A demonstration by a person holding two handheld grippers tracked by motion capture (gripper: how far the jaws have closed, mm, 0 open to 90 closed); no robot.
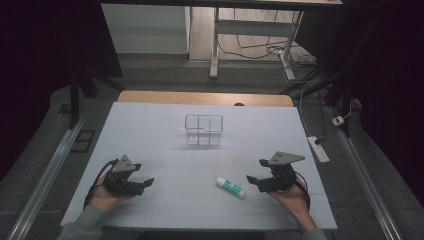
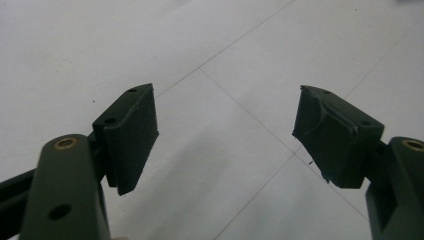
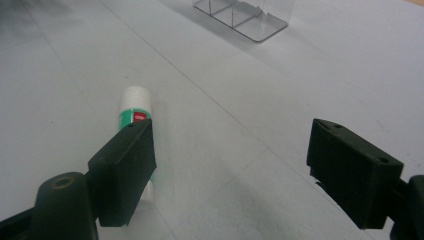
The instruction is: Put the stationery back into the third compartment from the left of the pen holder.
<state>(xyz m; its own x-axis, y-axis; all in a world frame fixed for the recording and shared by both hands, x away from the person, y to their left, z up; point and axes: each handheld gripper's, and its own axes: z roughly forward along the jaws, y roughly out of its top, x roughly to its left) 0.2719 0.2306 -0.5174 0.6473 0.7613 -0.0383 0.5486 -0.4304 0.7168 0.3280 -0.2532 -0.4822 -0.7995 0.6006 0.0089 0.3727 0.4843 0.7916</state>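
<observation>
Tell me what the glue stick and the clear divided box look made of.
Glue stick: smooth, slightly glossy plastic, by the look of its white tube and cap and its green printed label. Clear divided box: transparent, rigid and glossy, probably acrylic or similar plastic; the tabletop shows through its walls and the edges catch light. Glass can't be ruled out.

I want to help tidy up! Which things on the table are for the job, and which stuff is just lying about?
For the job:
- glue stick, lying flat on the white table
- right tool, open, nearest the glue stick
- left tool, open, holding nothing
- clear divided box, probably

Just lying about:
- power strip on the floor
- cables under the far desk
</observation>
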